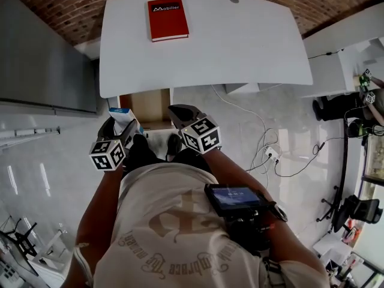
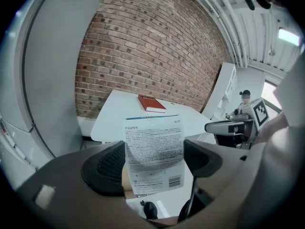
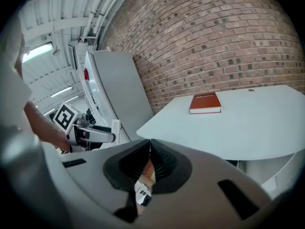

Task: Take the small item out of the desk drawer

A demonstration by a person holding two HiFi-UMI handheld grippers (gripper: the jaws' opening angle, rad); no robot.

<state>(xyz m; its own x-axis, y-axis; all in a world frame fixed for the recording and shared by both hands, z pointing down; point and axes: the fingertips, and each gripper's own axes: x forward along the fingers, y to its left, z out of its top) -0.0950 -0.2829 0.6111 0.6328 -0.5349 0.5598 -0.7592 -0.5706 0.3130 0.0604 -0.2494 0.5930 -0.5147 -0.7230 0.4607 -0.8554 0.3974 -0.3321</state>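
My left gripper [image 1: 123, 126] is shut on a small flat white package [image 1: 122, 116] with a blue top edge, held upright in front of the desk. In the left gripper view the package [image 2: 153, 154] shows its printed back and barcode and fills the gap between the pads of the left gripper [image 2: 153, 162]. The open desk drawer [image 1: 150, 105] shows its wooden inside just beyond, under the white desk [image 1: 240, 47]. My right gripper [image 1: 180, 115] hovers beside the left one, over the drawer's front. In its own view the right gripper [image 3: 150, 152] is shut with nothing between the pads.
A red book [image 1: 167, 18] lies at the desk's back left. A grey cabinet [image 1: 42, 59] stands on the left. Cables and a power strip [image 1: 271, 155] lie on the floor to the right. A second white desk [image 1: 342, 47] stands at the far right.
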